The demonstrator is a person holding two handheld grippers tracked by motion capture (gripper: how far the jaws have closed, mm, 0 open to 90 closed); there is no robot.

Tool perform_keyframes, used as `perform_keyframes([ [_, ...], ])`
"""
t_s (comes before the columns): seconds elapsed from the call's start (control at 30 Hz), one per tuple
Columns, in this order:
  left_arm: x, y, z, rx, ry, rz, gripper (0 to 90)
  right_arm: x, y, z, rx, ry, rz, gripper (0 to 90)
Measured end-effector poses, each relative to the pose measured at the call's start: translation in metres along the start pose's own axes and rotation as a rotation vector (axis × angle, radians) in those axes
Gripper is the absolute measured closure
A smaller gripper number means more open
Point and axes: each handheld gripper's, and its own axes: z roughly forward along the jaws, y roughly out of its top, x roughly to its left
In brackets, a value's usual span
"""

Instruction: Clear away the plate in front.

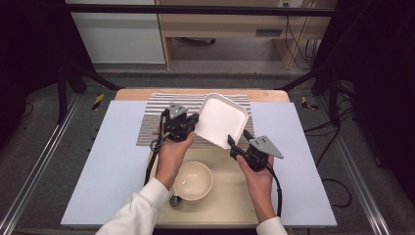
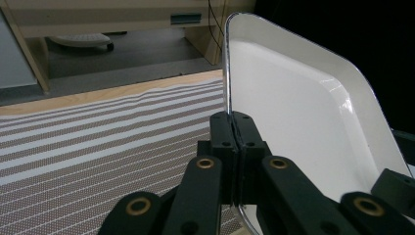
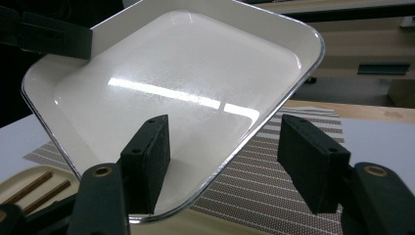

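Sleeves enter from the bottom edge, beside a round cream bowl on a beige tray. Above it, the white square dish hangs tilted over the striped mat, clear of the counter. Left gripper has its jaws clamped on the dish's thin rim. Right gripper holds its jaws wide astride the near rim, one jaw over the glossy inside. Dark sticks on the tray are hard to make out.
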Motion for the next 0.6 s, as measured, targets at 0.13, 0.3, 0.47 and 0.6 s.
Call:
perform_keyframes([
  [0.13, -0.002, -0.005, -0.003, -0.008, 0.003, -0.026, 88.8, 0.002, 0.0, -0.002, -0.009, -0.007, 0.014, 42.2],
  [0.3, -0.001, -0.016, -0.007, -0.006, 0.011, -0.088, 88.8, 0.001, -0.001, -0.003, -0.028, -0.028, 0.05, 54.6],
  [0.47, -0.001, -0.024, -0.011, 0.003, 0.01, -0.115, 88.6, 0.001, 0.001, -0.004, -0.056, -0.058, 0.06, 68.4],
  [0.6, -0.004, -0.027, -0.014, 0.007, 0.007, -0.113, 88.2, 0.001, 0.003, -0.003, -0.061, -0.085, 0.078, 74.6],
])
